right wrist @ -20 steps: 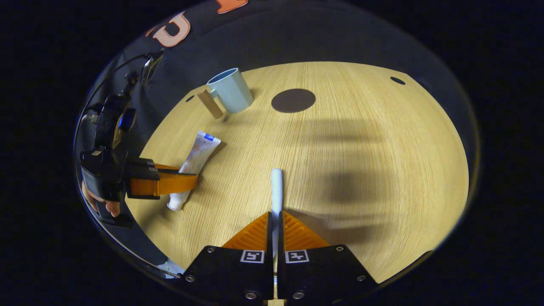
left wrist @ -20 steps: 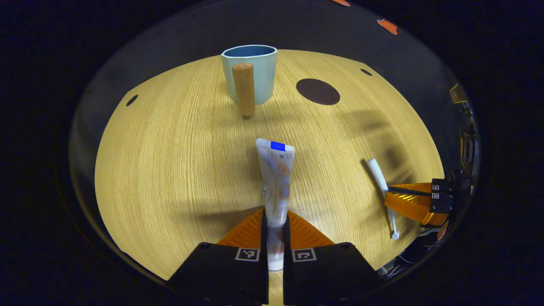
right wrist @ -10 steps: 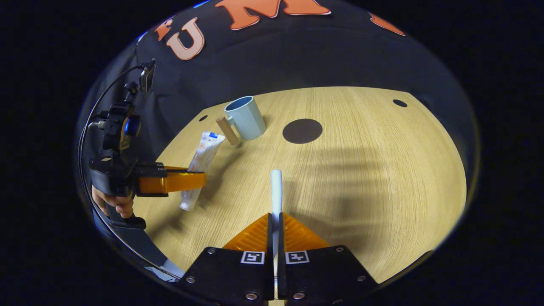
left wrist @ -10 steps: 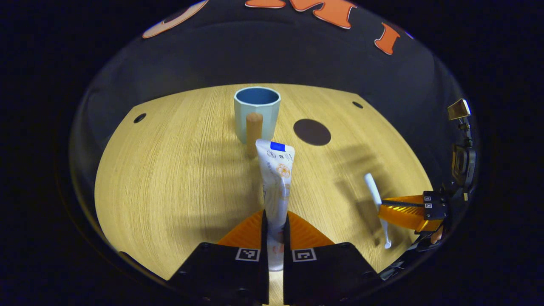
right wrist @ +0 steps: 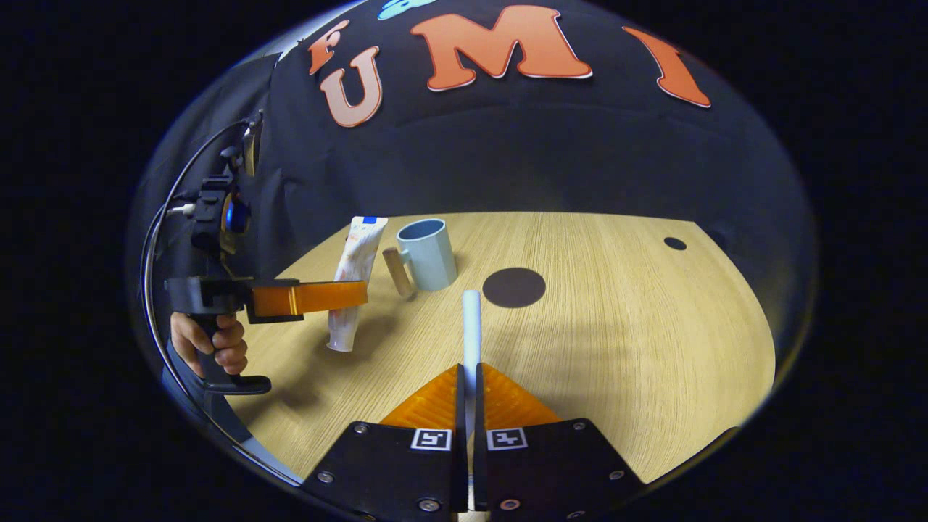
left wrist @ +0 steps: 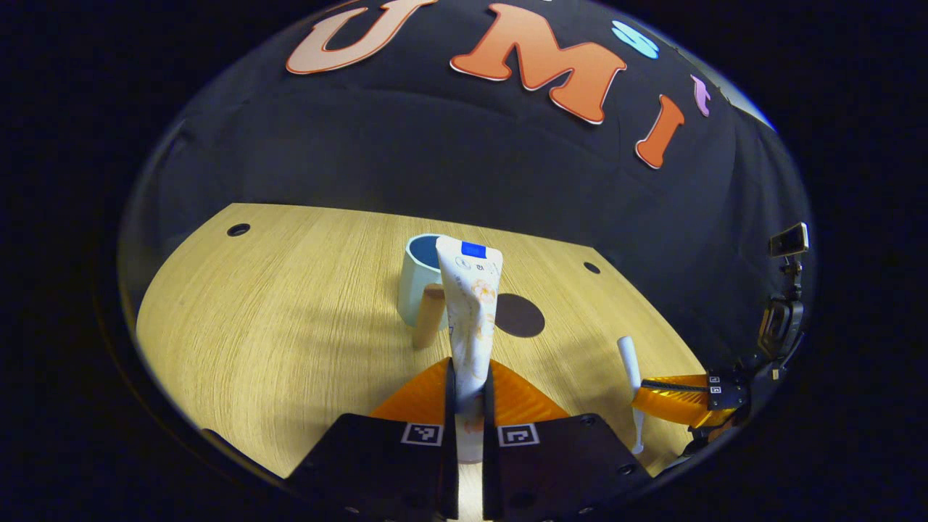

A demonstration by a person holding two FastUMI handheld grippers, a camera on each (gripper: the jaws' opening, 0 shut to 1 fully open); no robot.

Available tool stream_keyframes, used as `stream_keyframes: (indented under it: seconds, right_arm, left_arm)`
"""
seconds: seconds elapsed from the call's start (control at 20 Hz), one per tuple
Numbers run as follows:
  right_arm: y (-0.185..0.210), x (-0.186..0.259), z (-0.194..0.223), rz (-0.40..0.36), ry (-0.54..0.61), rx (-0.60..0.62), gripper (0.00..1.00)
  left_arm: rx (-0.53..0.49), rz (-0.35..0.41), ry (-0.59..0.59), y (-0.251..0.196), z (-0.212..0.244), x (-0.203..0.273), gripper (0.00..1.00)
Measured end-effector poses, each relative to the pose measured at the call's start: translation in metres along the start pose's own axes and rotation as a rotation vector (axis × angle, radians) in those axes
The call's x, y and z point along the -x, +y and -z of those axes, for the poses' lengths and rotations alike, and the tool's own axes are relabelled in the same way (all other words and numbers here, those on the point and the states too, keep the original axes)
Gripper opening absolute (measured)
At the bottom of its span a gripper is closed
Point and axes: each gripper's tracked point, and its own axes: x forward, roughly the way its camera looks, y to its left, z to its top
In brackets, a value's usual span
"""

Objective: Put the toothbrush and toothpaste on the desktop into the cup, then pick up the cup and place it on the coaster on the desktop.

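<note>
My left gripper (left wrist: 470, 377) is shut on the white toothpaste tube (left wrist: 470, 304), which stands up off the table with its crimped end on top. In the right gripper view that tube (right wrist: 351, 283) hangs cap down in the left gripper (right wrist: 355, 295). My right gripper (right wrist: 470, 377) is shut on the white toothbrush (right wrist: 471, 326), held level above the wood; the left gripper view shows the toothbrush (left wrist: 629, 377) lifted too. The pale blue cup (left wrist: 420, 283) (right wrist: 429, 254) with a wooden handle stands upright beyond both grippers. A dark round coaster (left wrist: 519, 315) (right wrist: 513, 287) lies to its right.
The round wooden table (right wrist: 616, 326) has small dark holes (right wrist: 674, 243) near its rim. A hand (right wrist: 210, 344) holds the left gripper's grip at the left edge. The black booth wall rises behind the table.
Both grippers have risen and tilted up, lifting the toothpaste and the toothbrush off the table. The tube now stands nearly vertical, closer to the cup.
</note>
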Motion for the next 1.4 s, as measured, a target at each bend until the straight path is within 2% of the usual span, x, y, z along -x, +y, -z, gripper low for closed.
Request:
stream_keyframes:
  seconds: [0.15,0.45,0.6,1.0,1.25,1.4]
  right_arm:
    - [-0.007,-0.006,-0.017,0.023,-0.062,0.017,0.04]
    - [-0.011,-0.004,-0.032,0.048,-0.131,0.027,0.04]
    - [-0.011,-0.002,-0.048,0.037,-0.183,0.020,0.03]
    - [-0.023,-0.009,-0.096,0.092,-0.357,0.075,0.04]
    - [-0.031,-0.018,-0.116,0.112,-0.406,0.036,0.03]
    - [-0.035,-0.020,-0.128,0.131,-0.454,0.036,0.03]
  left_arm:
    - [-0.027,-0.019,-0.078,0.007,-0.026,0.012,0.13]
    - [-0.147,-0.062,-0.257,0.007,-0.063,0.037,0.12]
    - [-0.177,-0.072,-0.330,0.004,-0.086,0.038,0.12]
    - [-0.152,-0.081,-0.504,0.011,-0.141,0.018,0.12]
    - [-0.113,-0.069,-0.566,0.023,-0.165,-0.002,0.12]
    - [-0.133,-0.061,-0.618,0.025,-0.178,-0.010,0.12]
